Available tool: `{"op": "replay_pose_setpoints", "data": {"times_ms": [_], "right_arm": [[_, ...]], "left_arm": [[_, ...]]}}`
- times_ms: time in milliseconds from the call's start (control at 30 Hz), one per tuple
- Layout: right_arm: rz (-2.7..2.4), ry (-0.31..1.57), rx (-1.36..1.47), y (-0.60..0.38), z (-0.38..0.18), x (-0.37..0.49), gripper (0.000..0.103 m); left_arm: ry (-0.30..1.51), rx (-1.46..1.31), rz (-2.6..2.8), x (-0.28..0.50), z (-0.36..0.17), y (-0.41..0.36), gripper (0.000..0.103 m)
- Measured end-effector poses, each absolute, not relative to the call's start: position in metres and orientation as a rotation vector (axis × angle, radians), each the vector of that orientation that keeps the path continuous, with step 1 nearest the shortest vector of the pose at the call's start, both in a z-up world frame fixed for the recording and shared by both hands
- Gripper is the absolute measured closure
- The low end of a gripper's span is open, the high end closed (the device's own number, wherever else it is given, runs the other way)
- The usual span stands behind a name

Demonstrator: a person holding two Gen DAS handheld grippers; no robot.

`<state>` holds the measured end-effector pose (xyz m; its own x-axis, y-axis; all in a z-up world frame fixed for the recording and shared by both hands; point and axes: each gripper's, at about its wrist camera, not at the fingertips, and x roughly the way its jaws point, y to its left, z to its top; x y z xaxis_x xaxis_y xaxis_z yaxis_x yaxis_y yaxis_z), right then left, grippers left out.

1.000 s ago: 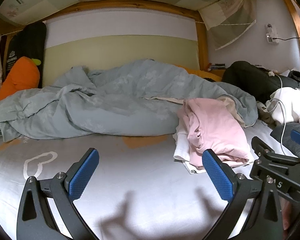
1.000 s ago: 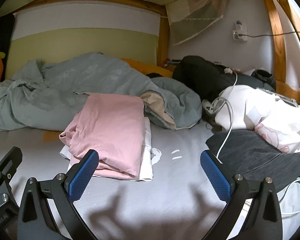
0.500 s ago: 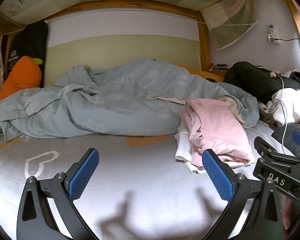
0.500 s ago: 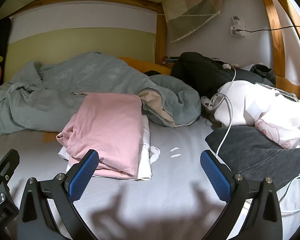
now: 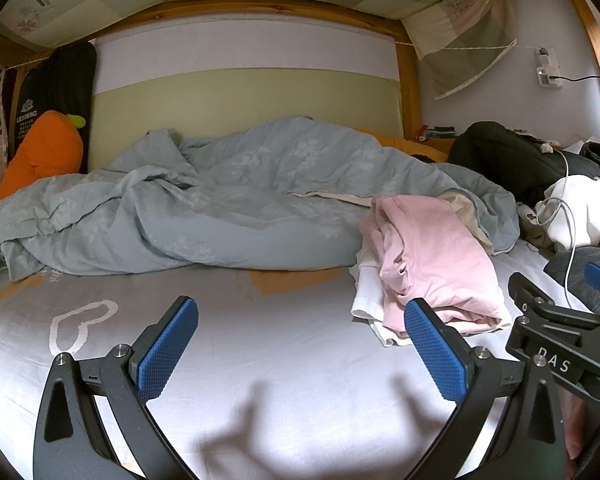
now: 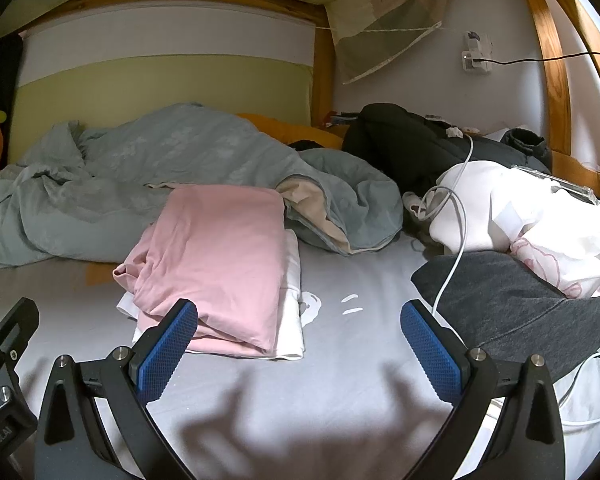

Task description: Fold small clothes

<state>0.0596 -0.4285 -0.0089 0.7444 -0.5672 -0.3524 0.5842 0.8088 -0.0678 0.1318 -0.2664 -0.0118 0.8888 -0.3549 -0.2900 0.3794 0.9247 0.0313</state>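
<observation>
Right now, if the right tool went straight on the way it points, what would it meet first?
Probably bare grey bedsheet: the open right tool aims between the folded pink garment and the dark grey garment. Farther on lies the blue-grey duvet; depth is uncertain.

The white garment [image 6: 293,280] lay mostly hidden beneath the pink garment [image 6: 220,256]; only its edges showed. The grey garment [image 5: 580,270] was cut off by the right edge of the left wrist view and partly covered by the right gripper [image 5: 560,316]. The orange sheet patch [image 5: 296,278] ran under the blue-grey duvet [image 5: 228,208]. The black jacket's [image 6: 404,140] lower part was concealed by the white bundle [image 6: 540,208].
</observation>
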Motion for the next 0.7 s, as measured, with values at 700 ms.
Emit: {"op": "replay_pose_setpoints", "data": {"times_ms": [700], "right_arm": [[-0.627,0.384,0.058,-0.4301,-0.0102,0.0617,0.001]], "left_arm": [[0.283,0.092,-0.377,0.1314,-0.0165,-0.2648,0.000]]}}
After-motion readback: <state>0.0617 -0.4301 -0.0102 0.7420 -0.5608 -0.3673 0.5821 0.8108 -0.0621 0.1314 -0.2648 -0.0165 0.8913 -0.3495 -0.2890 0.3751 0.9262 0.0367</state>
